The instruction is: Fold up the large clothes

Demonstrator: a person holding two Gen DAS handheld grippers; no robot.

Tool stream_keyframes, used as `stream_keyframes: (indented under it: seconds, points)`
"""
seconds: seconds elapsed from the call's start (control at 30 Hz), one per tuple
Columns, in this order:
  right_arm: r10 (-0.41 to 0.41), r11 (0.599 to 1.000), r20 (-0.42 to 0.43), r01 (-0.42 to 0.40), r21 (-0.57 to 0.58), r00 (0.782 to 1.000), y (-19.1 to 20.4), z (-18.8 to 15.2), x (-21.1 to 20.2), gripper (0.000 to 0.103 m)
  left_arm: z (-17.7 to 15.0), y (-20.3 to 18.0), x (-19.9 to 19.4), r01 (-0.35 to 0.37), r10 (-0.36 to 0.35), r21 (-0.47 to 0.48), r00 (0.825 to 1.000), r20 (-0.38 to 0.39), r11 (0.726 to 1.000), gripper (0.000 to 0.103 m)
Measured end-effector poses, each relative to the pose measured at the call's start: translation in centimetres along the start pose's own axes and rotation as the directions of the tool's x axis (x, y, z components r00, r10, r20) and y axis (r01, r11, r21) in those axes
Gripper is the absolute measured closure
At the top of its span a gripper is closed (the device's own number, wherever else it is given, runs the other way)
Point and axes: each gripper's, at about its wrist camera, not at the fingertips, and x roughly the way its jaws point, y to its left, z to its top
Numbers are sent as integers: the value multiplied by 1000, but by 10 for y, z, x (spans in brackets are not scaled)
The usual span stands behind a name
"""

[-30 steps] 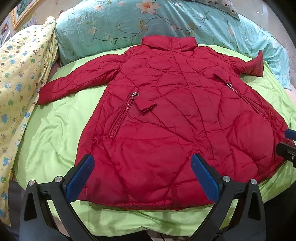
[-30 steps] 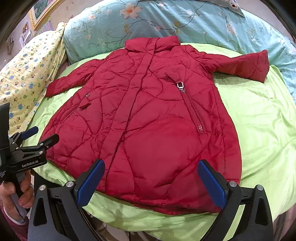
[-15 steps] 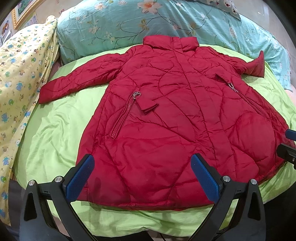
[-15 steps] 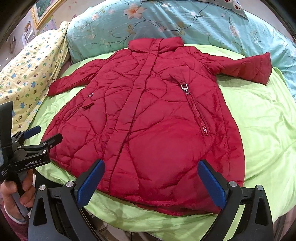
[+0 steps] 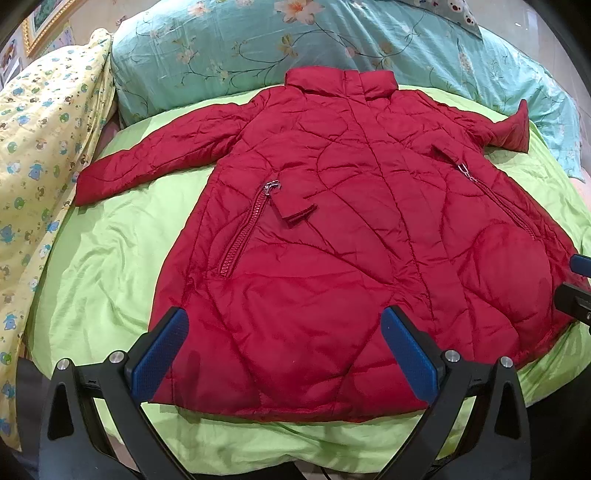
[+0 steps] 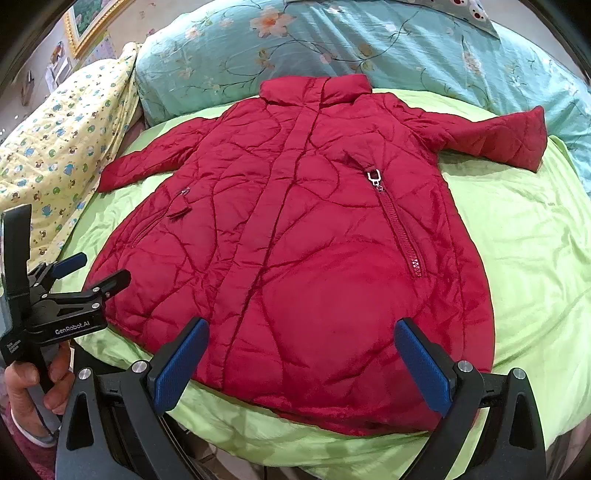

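Observation:
A red quilted coat (image 5: 332,240) (image 6: 306,240) lies flat and face up on a green bed sheet (image 5: 110,258), collar towards the pillows, both sleeves spread out sideways. My left gripper (image 5: 284,343) hovers open over the coat's hem near its left half, holding nothing. Over the hem's right half my right gripper (image 6: 301,354) is open too, with nothing between its blue pads. In the right wrist view the left gripper (image 6: 88,269) shows at the left edge, held by a hand (image 6: 26,384). A tip of the right gripper (image 5: 578,284) shows at the right edge of the left wrist view.
A teal floral pillow (image 5: 221,55) (image 6: 369,44) lies behind the collar. A yellow printed quilt (image 5: 37,147) (image 6: 62,140) is bunched along the left side. The green sheet (image 6: 528,240) spreads beyond the coat on the right. A framed picture (image 6: 88,18) hangs on the wall.
Both grippers have drifted slightly forward and up over the coat's hem; the coat sits a little lower in both views. Both stay open.

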Motion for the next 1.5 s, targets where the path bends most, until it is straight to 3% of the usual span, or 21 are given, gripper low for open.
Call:
stream_keyframes:
  seconds: [0.8,1.5]
  points:
    - [26,999,-22,-26,27,999,-8,9,8,2,5,2,15,14,-14,11,1000,-20,1000,0]
    - [-47,960,22,39,277,999,-126,75,16,2,51,14,49,84,-87,-67,995,-39,994,0]
